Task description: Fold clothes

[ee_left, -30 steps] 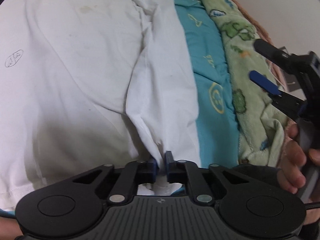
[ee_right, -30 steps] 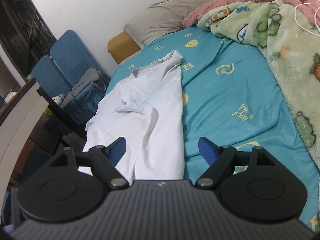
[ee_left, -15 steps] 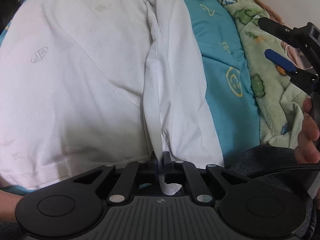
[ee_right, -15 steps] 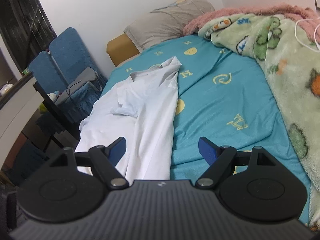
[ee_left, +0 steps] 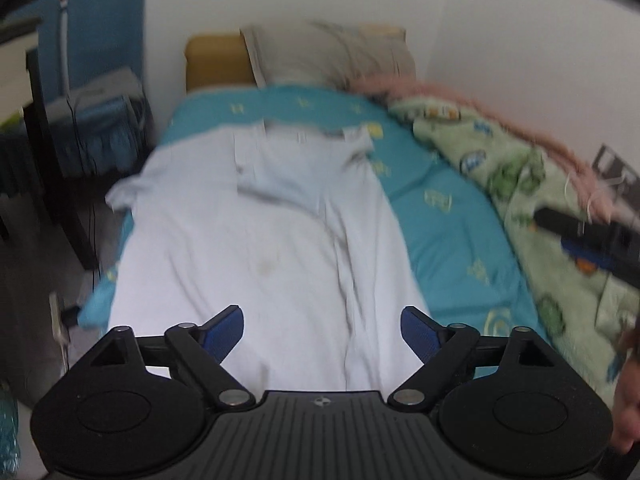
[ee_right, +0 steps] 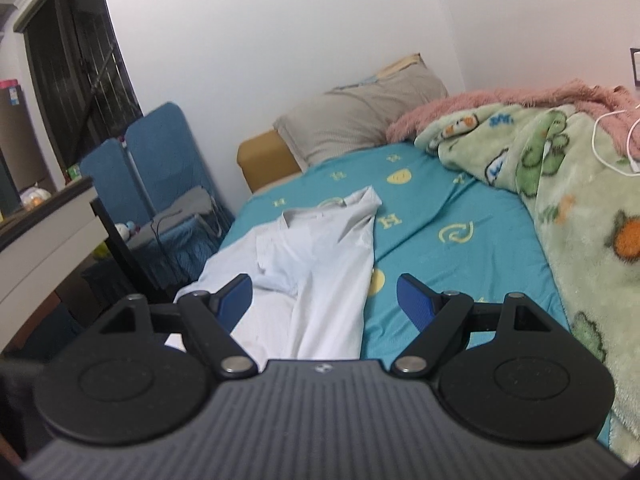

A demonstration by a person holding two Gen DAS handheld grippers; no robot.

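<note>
- On teal bed sheet (ee_right: 460,256): white shirt (ee_left: 272,248) spread flat, collar at far end
- left gripper (ee_left: 322,330): jaws wide apart, holding nothing
- right gripper (ee_right: 324,300): jaws wide apart too, empty

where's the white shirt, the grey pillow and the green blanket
white shirt (ee_left: 280,248), left wrist view, middle of its body
grey pillow (ee_right: 360,120), right wrist view, its front face
green blanket (ee_right: 580,208), right wrist view, its fleece top

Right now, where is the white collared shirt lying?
In both wrist views the white collared shirt lies flat on the turquoise patterned bedsheet, along the bed's left edge, collar towards the grey pillow.
</note>
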